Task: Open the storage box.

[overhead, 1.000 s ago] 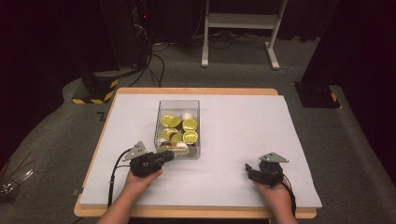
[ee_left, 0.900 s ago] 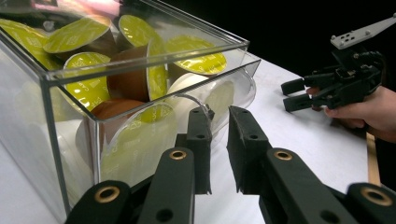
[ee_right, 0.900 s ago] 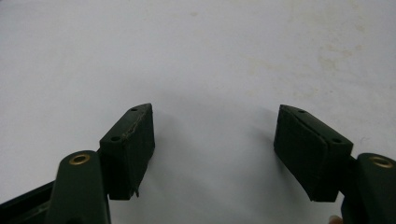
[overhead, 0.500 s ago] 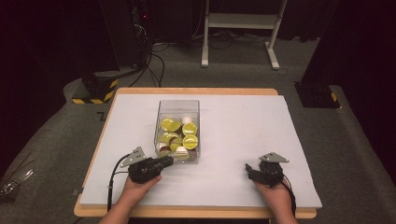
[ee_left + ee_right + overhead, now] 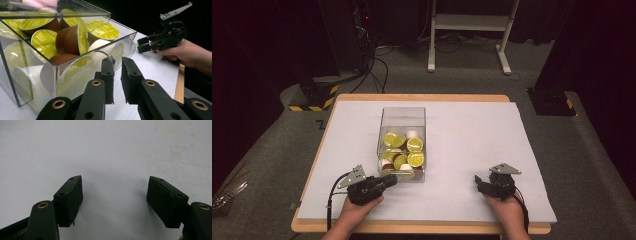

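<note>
A clear plastic box (image 5: 404, 110) stands mid-table, holding several coffee capsules (image 5: 414, 159) with yellow-green lids and brown or white cups. My left gripper (image 5: 392, 179) lies at the box's near end, its tips at the near wall. In the left gripper view its jaws (image 5: 117, 60) are almost together with nothing between them, just beside the box's corner (image 5: 130, 35), with capsules (image 5: 72, 37) behind the wall. My right gripper (image 5: 478, 181) rests near the front right of the table, seen from the left gripper as well (image 5: 141, 45). Its jaws (image 5: 115, 180) stand open over bare white table.
The white table cover (image 5: 472, 130) spans the wooden table, whose front edge (image 5: 422, 227) is close behind both hands. Beyond the table, a black stand with cables (image 5: 317, 92) and a white frame (image 5: 467, 30) sit on grey carpet.
The left hand and its gripper have drawn back a little toward the near edge of the table. The right hand has kept still.
</note>
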Available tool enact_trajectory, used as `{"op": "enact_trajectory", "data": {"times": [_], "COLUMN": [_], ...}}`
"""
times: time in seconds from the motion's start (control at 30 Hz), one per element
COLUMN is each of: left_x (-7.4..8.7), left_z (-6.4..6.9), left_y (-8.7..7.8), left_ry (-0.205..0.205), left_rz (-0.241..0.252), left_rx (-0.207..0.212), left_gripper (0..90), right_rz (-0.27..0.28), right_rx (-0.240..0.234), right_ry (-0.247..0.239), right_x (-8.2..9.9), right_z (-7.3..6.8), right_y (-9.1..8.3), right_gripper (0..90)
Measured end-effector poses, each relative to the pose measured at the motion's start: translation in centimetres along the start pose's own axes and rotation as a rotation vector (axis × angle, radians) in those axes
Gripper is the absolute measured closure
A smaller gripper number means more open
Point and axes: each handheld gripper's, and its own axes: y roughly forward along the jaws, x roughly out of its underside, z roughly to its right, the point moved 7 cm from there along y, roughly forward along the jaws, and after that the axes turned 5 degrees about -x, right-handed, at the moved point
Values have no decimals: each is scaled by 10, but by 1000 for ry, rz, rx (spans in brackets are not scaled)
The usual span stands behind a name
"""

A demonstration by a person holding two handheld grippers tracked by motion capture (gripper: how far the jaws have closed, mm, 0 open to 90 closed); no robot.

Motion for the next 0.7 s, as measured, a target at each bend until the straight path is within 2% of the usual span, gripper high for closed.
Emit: {"op": "enact_trajectory", "data": {"times": [0.17, 0.27, 0.4, 0.53, 0.7], "left_x": [4, 4, 3, 4, 3], "left_z": [3, 3, 3, 2, 3], "left_y": [-1, -2, -1, -2, -1], "left_ry": [17, 6, -13, -2, -9], "left_rz": [-10, -4, 8, 4, 9], "left_rx": [8, 11, 14, 19, 24], "left_gripper": [809, 810, 810, 811, 810], "right_rz": [2, 8, 38, 62, 46], "right_rx": [3, -10, -43, -34, -16], "right_ry": [-2, -16, -25, -42, -32], "right_x": [0, -1, -7, -11, -7], "right_z": [0, -2, -12, -13, -6], "right_y": [0, -1, -8, -10, -9], "right_gripper": [295, 352, 364, 366, 368]}}
